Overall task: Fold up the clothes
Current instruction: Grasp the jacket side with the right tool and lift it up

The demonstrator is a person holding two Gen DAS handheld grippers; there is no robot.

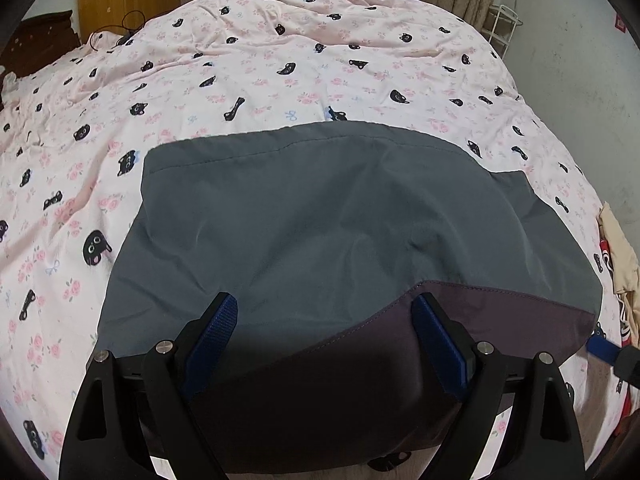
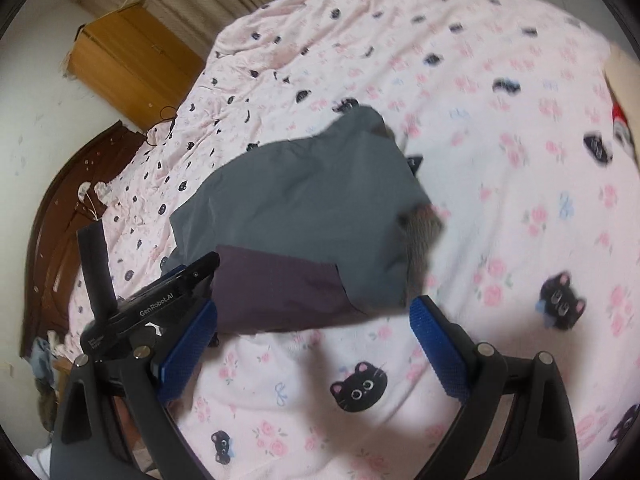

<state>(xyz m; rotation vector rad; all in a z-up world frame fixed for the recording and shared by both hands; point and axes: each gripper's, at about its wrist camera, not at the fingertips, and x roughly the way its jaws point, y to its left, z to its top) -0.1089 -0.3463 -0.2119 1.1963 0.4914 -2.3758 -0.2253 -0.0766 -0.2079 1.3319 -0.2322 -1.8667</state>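
A grey garment (image 1: pixel 320 208) lies spread flat on the bed, with a dark purple panel (image 1: pixel 480 320) folded over at its near right corner. My left gripper (image 1: pixel 324 316) hovers open over the garment's near edge, its blue pads (image 1: pixel 212 332) wide apart and the cloth beneath them. In the right wrist view the same garment (image 2: pixel 304 200) and purple panel (image 2: pixel 276 288) lie just beyond my right gripper (image 2: pixel 314 328). It is open above the bare sheet with nothing between its fingers. The left gripper (image 2: pixel 196 272) sits at the panel's left edge.
The pink bedsheet (image 1: pixel 280 60) with black cat prints covers the whole bed. Beige and red clothes (image 1: pixel 616 248) lie at the right edge. A wooden cabinet (image 2: pixel 132 64), a dark headboard (image 2: pixel 60 208) and a white rack (image 1: pixel 504 24) stand around the bed.
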